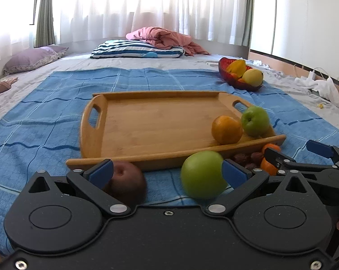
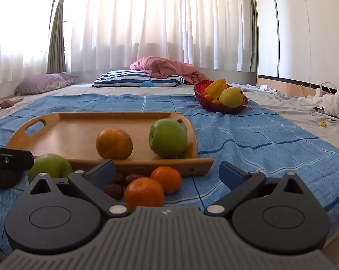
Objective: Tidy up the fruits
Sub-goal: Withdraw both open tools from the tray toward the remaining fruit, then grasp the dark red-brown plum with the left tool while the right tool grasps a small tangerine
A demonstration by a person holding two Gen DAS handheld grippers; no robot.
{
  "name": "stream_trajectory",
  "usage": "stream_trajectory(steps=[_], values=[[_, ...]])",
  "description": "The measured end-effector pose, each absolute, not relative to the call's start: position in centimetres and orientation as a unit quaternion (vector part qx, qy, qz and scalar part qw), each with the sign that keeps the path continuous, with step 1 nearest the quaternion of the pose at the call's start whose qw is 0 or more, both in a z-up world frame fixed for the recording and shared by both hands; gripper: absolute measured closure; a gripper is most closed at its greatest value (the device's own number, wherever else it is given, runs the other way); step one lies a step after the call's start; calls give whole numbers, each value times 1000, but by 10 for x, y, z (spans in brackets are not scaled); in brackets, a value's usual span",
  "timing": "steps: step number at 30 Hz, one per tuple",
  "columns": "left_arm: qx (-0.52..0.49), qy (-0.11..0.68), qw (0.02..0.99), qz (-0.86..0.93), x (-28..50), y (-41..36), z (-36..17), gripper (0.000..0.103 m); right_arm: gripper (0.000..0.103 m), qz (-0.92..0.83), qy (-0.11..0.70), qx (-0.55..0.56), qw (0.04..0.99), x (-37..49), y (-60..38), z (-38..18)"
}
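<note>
Fruit mostly off the tray so far: orange + green apple sit in its near right corner. My left gripper is spread wide, w/ a second green apple & a dark red fruit between its fingers, on the blue cloth. Right gripper also spread, nothing held, two tangerines just ahead.

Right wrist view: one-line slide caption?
Open right gripper above two tangerines on blue cloth; orange and green apple on bamboo tray.
</note>
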State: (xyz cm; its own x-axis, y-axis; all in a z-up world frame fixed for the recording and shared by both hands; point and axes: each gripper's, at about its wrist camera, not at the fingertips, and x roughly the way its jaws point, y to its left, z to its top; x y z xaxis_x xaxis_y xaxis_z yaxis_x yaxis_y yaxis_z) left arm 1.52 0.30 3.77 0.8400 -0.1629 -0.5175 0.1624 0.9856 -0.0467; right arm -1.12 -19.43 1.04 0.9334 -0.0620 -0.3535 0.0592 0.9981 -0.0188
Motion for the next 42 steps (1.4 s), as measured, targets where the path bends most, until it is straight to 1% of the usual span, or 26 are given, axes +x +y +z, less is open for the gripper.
stream_trajectory(steps=[6,10,12,17,19,21,23,27,30,32,37,40,42], values=[[14,274,959,-74,13,8,32,0,0,-25,186,-5,982,-17,-187,5],[6,275,958,-79,9,13,33,0,2,-22,185,-8,982,-20,-182,3],[3,273,959,-76,7,16,32,0,4,-21,190,-10,982,-20,-180,2],[6,265,962,-62,5,24,29,1,15,-12,200,-11,980,-19,-175,-1],[4,267,962,-54,6,29,26,5,19,-8,202,-15,979,-19,-172,-2],[-2,272,961,-49,7,33,23,11,23,-5,203,-20,979,-18,-169,-3],[-6,276,960,-46,9,36,21,15,27,-3,206,-23,978,-17,-166,-4],[-8,280,959,-44,12,39,17,23,31,-9,207,-32,978,-16,-161,-6],[-9,283,958,-43,14,40,14,27,33,-11,208,-36,977,-14,-160,-7],[-9,284,958,-40,16,39,13,29,37,-12,212,-34,977,-12,-161,-7],[-11,289,957,-31,22,39,9,34,38,-11,218,-23,976,-10,-164,-9],[-15,293,956,-28,24,39,7,35,40,-9,217,-28,976,-9,-164,-9],[-16,294,955,-24,26,39,6,37,43,-9,216,-28,976,-9,-164,-9]])
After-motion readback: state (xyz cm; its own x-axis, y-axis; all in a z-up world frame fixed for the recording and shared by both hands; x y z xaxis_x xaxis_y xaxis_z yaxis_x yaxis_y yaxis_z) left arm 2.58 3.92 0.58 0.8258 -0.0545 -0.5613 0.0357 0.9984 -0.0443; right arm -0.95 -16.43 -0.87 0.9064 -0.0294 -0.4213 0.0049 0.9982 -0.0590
